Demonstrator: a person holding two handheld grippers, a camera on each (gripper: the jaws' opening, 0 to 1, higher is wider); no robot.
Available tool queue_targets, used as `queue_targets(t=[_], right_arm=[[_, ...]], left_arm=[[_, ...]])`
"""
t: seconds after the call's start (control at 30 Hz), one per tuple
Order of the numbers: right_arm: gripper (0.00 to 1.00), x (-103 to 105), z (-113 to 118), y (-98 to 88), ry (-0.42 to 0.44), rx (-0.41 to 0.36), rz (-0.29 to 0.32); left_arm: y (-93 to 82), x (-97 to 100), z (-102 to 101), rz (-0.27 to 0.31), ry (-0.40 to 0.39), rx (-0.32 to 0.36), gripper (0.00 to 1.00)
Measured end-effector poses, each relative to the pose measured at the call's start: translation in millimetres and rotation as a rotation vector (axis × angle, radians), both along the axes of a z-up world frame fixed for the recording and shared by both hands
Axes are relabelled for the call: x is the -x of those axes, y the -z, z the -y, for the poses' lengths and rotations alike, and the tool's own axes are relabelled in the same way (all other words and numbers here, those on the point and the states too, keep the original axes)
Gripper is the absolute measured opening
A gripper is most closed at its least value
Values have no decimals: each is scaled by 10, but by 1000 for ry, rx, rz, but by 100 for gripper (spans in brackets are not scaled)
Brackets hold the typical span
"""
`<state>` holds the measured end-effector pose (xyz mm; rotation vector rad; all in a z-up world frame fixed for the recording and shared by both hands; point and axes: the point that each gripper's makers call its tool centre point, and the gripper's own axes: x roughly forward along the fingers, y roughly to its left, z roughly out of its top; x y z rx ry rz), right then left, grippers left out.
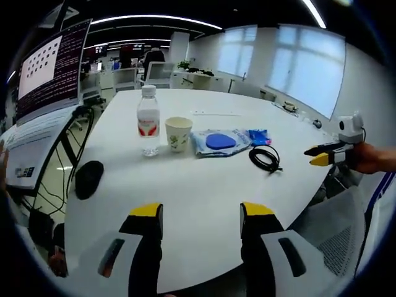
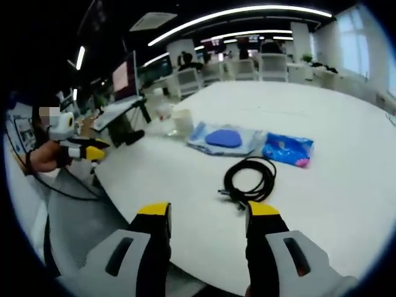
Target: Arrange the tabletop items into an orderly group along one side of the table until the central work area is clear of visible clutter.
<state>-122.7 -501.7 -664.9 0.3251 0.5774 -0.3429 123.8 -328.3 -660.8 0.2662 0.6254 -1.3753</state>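
An open-plan office under strip lights surrounds a white oval bench (image 1: 204,185). On it a coiled black cable (image 2: 249,180) lies just ahead of the right tool (image 2: 209,218), whose jaws stand apart and empty; that hand is nearer it. Beyond sit a blue packet (image 2: 288,150), a bagged blue pad (image 2: 223,138), a paper cup (image 1: 178,133), a bottle (image 1: 148,120) with an unreadable red label, and a black mouse (image 1: 88,179). The left tool (image 1: 201,216) is likewise spread, holding nothing.
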Motion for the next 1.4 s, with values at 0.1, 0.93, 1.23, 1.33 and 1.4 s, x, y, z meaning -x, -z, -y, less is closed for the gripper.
queue_targets(t=[0.1,0.93,1.23,1.33,1.4], right_arm=[[46,-7,10,12,7,-3,1],[45,-62,42,45,-9,-20,2],[45,-62,39,32,-14,-18,5],[45,-51,34,33,-14,-19,3],[45,-46,29,29,-15,-18,4]], left_arm=[[-3,-10,-4,0,0,-2,49],[55,-22,-36,-22,-38,-14,49],[41,-31,-23,-17,-44,-8,49],[33,-31,-19,-12,-43,-6,49],[34,-35,-16,-10,-44,-3,49]])
